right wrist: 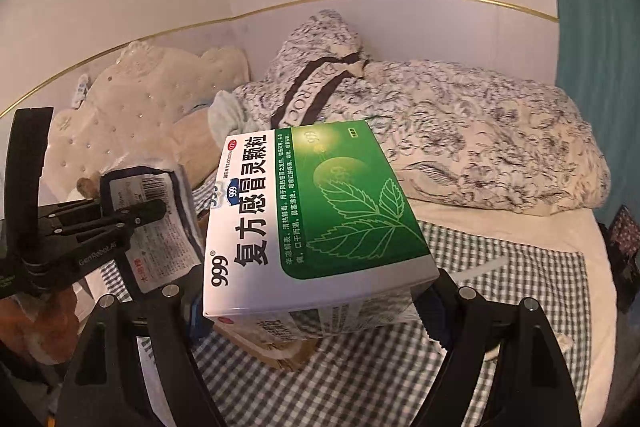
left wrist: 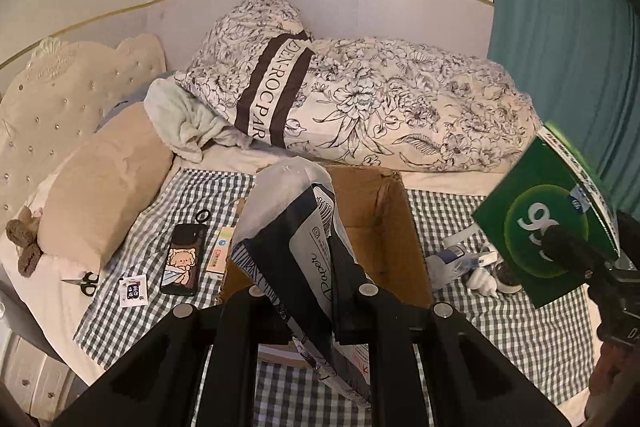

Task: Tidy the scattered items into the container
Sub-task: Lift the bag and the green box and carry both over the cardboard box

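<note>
Two sets of jaws clamped: left on crinkly plastic packet (left wrist: 296, 227), right on glossy cardboard medicine box (right wrist: 316, 223).

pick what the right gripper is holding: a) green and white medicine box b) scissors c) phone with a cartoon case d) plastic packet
a: in the right wrist view the green and white medicine box sits clamped between the right gripper fingers, while the phone and scissors lie on the checked cloth and the plastic packet is in the left gripper.
</note>
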The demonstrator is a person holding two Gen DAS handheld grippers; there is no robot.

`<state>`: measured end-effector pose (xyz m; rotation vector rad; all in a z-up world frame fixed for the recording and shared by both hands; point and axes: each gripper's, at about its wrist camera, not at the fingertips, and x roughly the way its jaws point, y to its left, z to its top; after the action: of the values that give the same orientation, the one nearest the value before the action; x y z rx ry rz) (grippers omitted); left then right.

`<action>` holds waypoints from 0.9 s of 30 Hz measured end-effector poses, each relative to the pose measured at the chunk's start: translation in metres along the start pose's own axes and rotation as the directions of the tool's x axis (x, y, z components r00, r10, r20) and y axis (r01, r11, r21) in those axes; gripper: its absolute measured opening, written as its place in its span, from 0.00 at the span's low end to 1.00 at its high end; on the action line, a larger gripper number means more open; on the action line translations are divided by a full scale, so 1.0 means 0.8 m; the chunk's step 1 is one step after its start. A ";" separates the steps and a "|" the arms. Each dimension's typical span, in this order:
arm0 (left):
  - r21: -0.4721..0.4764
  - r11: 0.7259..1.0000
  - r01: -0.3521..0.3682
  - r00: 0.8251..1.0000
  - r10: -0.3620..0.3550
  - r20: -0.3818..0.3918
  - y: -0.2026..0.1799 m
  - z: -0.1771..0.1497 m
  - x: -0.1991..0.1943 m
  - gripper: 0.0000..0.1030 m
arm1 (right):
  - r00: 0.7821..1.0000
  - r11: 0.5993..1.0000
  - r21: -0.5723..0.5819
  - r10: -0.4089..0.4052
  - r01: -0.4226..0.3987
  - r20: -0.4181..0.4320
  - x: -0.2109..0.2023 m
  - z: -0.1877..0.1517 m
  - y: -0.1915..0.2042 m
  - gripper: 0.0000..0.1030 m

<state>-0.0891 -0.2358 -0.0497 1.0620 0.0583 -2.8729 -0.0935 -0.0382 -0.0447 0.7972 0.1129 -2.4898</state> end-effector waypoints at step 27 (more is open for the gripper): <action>-0.061 0.998 -0.020 0.988 0.010 -0.155 0.043 -0.009 0.141 0.12 | 0.972 0.996 -0.010 0.086 -0.090 -0.220 0.193 0.000 0.040 0.79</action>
<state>-0.1666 -0.2762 -0.1287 1.2652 0.1470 -2.7505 -0.1844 -0.1352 -0.1286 1.0442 0.1758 -2.3080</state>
